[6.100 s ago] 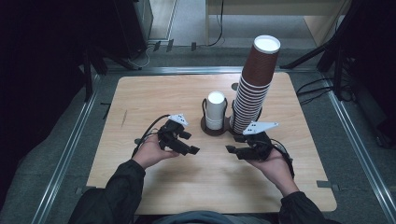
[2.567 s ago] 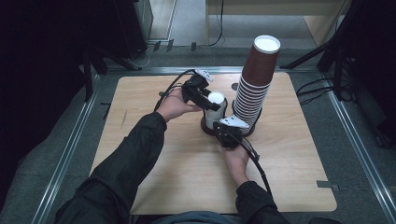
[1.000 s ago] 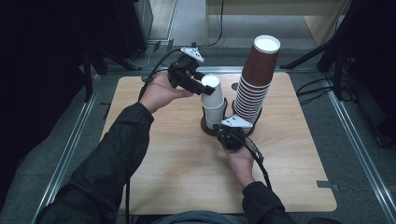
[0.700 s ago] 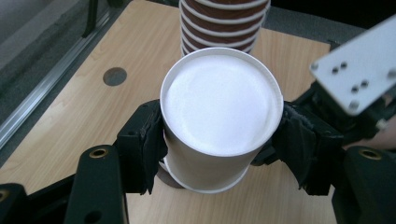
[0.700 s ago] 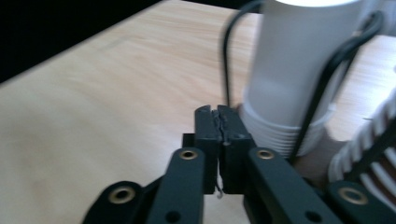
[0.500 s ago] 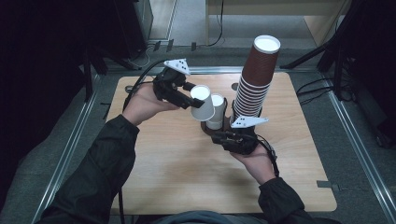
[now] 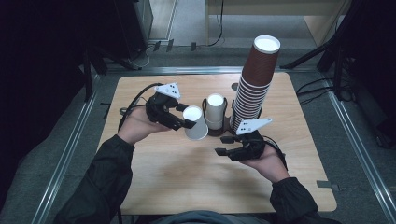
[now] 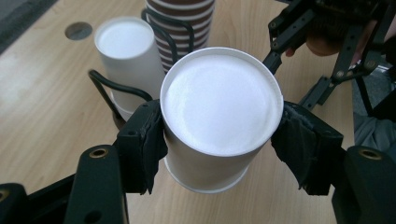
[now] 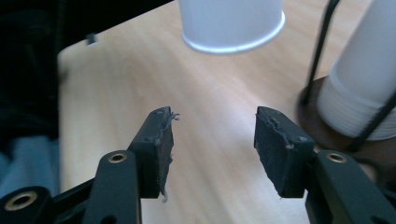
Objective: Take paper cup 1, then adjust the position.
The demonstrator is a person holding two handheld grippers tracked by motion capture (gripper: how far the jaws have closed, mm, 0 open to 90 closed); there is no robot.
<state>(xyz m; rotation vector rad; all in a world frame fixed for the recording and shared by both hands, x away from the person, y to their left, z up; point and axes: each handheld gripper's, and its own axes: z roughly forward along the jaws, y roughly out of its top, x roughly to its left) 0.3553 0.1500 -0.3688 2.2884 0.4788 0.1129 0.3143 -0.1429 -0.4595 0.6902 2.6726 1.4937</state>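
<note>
High view: the left gripper point(image 7: 187, 120) has its jaws clamped on the sides of a single white cup point(image 7: 195, 122), held upside down and tilted, just left of the wire cup holder point(image 7: 219, 128) at the middle of the table point(image 7: 187, 182). The holder keeps a short stack of white cups point(image 7: 215, 111) inside its loops, and a tall stack of brown cups point(image 7: 254, 86) rises on the holder's far right side. The right gripper point(image 7: 224, 145) hangs in front of the holder, its jaws have just been opening, and nothing sits between them.

Judging from this, one cup is already free of the white stack and off the holder; what is left is to set it down somewhere on the bare wood, and the free gripper has no further job visible here.

The left gripper view shows the pads point(image 8: 144, 140) pressed on the cup wall, but the cup's mouth faces away, so its inside cannot be seen. In the right gripper view the lifted cup point(image 9: 231, 23) is cut off at the top edge and the white stack point(image 9: 359, 93) at the right edge. Whether the lifted cup touches the table is hard to tell.
</note>
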